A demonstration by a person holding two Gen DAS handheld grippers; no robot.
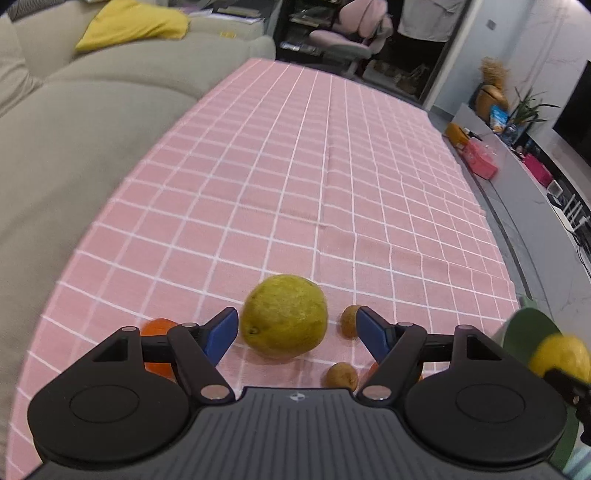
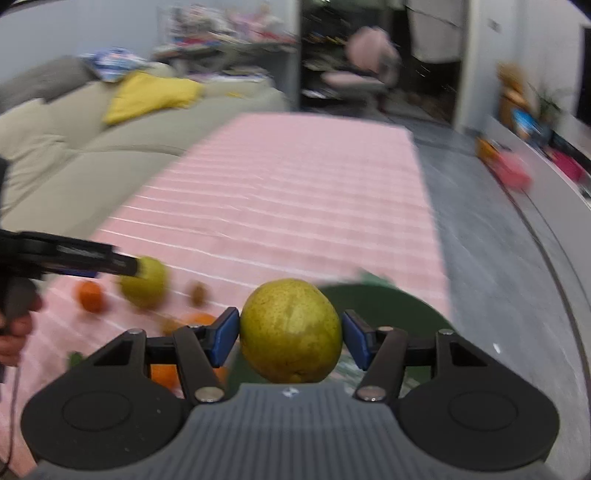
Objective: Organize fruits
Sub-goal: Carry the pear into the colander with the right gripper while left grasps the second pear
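Observation:
My left gripper (image 1: 297, 332) stands open over the pink checked cloth (image 1: 295, 184). A large yellow-green pear (image 1: 284, 315) lies on the cloth between its blue pads, with a clear gap on the right side. Two small brown fruits (image 1: 349, 321) lie just right of it, and an orange (image 1: 159, 328) shows behind the left finger. My right gripper (image 2: 290, 336) is shut on a second yellow-green pear (image 2: 290, 330), held in the air in front of a dark green plate (image 2: 388, 302). In the blurred right wrist view, the left gripper (image 2: 133, 267) reaches in beside the first pear (image 2: 144, 282).
More oranges (image 2: 88, 295) lie on the cloth near the front. A beige sofa (image 1: 92, 147) with a yellow cushion (image 1: 133, 26) runs along the table's left side. A pink chair (image 1: 354, 33) stands beyond the far edge. A low shelf (image 1: 517, 173) holds several things on the right.

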